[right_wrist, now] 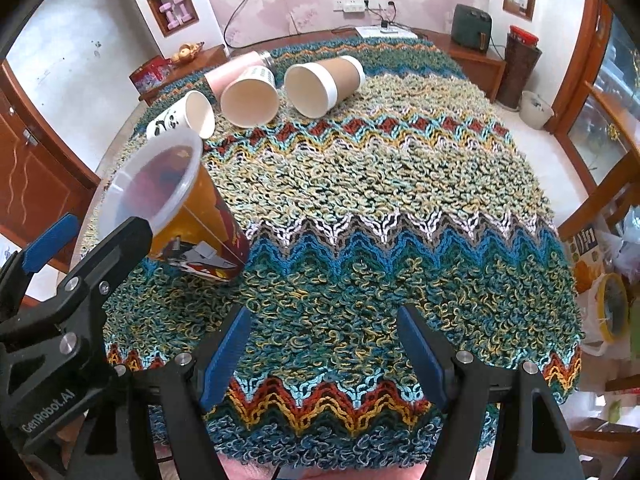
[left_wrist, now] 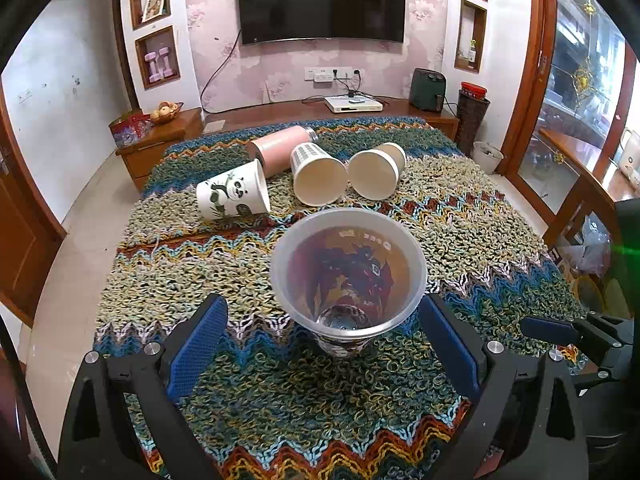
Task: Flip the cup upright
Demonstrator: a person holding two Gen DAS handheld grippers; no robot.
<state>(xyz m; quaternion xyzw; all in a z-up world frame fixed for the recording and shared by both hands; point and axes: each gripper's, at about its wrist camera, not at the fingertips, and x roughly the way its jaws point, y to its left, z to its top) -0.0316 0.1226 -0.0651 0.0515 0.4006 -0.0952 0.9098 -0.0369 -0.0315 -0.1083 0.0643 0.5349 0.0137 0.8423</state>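
A clear plastic cup (left_wrist: 348, 276) with a red and orange print stands upright on the knitted cloth (left_wrist: 460, 220), its mouth up. My left gripper (left_wrist: 326, 344) is open, its blue pads on either side of the cup and apart from it. In the right wrist view the same cup (right_wrist: 192, 216) stands at the left, with the left gripper (right_wrist: 52, 240) beside it. My right gripper (right_wrist: 324, 356) is open and empty above the cloth (right_wrist: 380, 184) near the front edge.
Further back lie a panda cup (left_wrist: 234, 196), a checked paper cup (left_wrist: 316, 174), a brown-sleeved paper cup (left_wrist: 376, 170) and a pink bottle (left_wrist: 280, 148), all on their sides. A TV cabinet (left_wrist: 304, 110) stands behind the table.
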